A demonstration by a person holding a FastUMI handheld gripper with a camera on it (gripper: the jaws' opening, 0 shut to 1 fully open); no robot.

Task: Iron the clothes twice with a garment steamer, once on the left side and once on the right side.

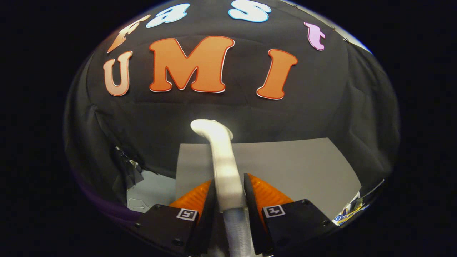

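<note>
A white garment steamer (223,160) stands upright between my fingers, its handle rising ahead and its head curving away at the top, in front of the booth's black wall. My gripper (228,194) is shut on the steamer's handle, both fingers pressing its sides. A grey ribbed hose (237,232) leaves the handle's lower end and runs down between the jaws. Beyond the fingers lies a flat grey surface (285,167); whether it is cloth or a board I cannot tell.
The black cloth wall (321,107) closes the space behind and on both sides. A paler patch of table (150,189) shows left of the grey surface. Some small colourful clutter (348,210) sits at the right rim.
</note>
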